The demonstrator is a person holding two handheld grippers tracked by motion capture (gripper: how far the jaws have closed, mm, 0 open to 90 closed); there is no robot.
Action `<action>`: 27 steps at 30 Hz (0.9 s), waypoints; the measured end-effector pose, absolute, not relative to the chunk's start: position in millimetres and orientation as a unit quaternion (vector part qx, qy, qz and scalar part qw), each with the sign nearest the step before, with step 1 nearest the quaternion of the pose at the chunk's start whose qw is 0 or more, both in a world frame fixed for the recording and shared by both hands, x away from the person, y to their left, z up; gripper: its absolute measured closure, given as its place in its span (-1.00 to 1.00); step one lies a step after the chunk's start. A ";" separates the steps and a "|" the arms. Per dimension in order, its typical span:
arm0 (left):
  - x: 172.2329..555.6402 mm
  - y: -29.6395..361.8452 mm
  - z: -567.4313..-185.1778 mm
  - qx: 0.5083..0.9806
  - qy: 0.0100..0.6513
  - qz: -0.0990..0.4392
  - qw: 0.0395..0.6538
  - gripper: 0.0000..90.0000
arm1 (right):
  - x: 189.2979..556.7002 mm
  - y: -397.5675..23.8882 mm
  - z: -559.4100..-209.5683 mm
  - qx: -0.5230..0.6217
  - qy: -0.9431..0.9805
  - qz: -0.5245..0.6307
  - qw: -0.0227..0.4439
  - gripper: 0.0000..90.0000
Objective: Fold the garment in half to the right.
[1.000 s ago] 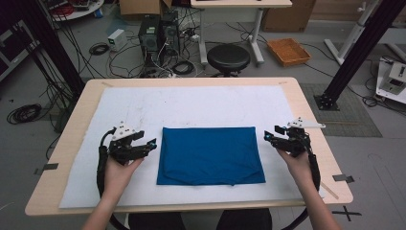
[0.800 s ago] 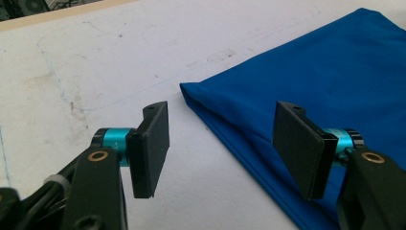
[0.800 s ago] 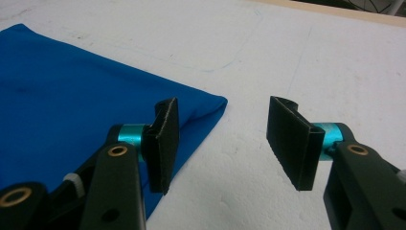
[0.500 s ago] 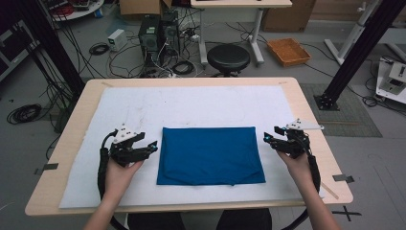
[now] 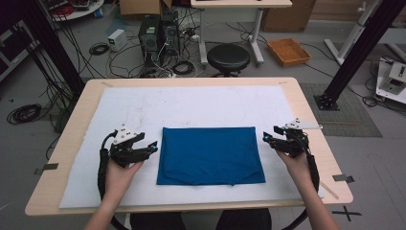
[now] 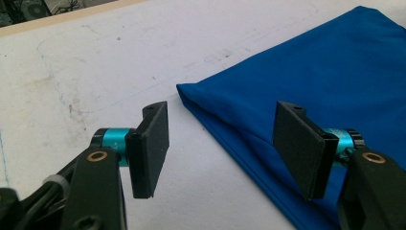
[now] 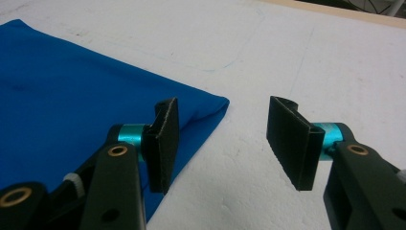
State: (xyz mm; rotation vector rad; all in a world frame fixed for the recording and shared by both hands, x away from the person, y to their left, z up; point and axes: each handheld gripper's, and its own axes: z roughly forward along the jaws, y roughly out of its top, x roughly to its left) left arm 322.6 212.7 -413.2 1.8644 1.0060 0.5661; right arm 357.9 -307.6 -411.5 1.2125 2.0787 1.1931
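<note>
Cables, computer towers and a round stool [image 5: 230, 57] crowd the floor beyond the desk [image 5: 72, 139], on which a white mat [image 5: 201, 103] is spread. At the mat's centre, toward six o'clock, a folded blue cloth [image 5: 210, 155] lies flat — a neat rectangle with a slight pucker along its near edge.

The left tongs [image 5: 152, 147] are held just off the cloth's nine o'clock edge, the right tongs [image 5: 266, 138] just off its three o'clock edge. Both sets of jaws stand open with nothing between them; in the left gripper view the cloth's far corner [image 6: 184, 91] lies ahead of the gap, and in the right gripper view a rounded corner [image 7: 218, 103] sits just ahead of the inner jaw.

The step in hand is judged to be a grasp of the side edges. It would be done well if each lower jaw were slid under all folded layers — not just the top one — and both sides were pinched at matching points.

One container is seen: an orange tray [image 5: 288, 51] on the floor at one o'clock, its contents too small to tell.
</note>
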 end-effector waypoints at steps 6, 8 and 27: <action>322.9 212.1 -413.6 0.759 0.411 0.227 0.451 -0.16 | 358.0 -304.6 -412.4 0.436 0.757 0.431 0.226 0.01; 323.1 211.1 -414.3 0.761 0.411 0.227 0.448 -0.16 | 358.4 -304.3 -413.2 0.437 0.758 0.428 0.225 0.01; 322.6 210.1 -414.8 0.761 0.412 0.227 0.447 -0.16 | 358.7 -303.1 -413.7 0.436 0.760 0.427 0.226 0.02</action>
